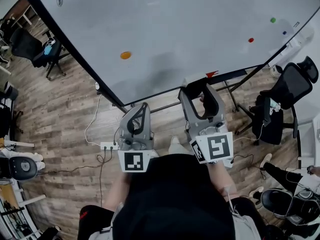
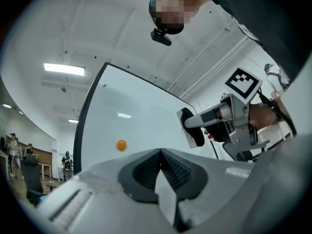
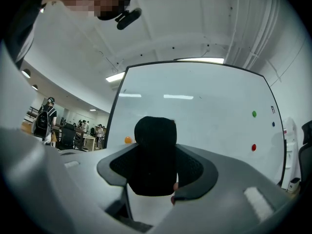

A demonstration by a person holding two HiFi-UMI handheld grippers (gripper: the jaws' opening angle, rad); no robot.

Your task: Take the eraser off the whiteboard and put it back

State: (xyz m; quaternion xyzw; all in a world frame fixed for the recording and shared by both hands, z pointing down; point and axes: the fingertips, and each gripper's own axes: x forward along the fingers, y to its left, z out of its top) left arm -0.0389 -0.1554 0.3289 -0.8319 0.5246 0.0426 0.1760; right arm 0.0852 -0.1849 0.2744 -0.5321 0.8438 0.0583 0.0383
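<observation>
The eraser (image 1: 196, 88), black felt on a white body, sits between the jaws of my right gripper (image 1: 202, 100), which is shut on it. In the right gripper view the eraser (image 3: 155, 140) fills the gap of the right gripper (image 3: 156, 155), felt side towards the camera, with the whiteboard (image 3: 204, 121) beyond and apart from it. The left gripper view shows the eraser (image 2: 193, 128) held off the whiteboard (image 2: 136, 126). My left gripper (image 1: 140, 118) hangs lower, to the left, and its jaws (image 2: 160, 155) meet with nothing between them. The whiteboard (image 1: 175, 29) spans the top of the head view.
Round magnets stick to the board: orange (image 1: 125, 55), red (image 1: 251, 40), green (image 1: 273, 20). The board's stand legs (image 1: 232, 91) reach the wooden floor. A power strip (image 1: 109, 146) with cables lies at the left. Office chairs stand at the right (image 1: 280, 106) and far left (image 1: 32, 46).
</observation>
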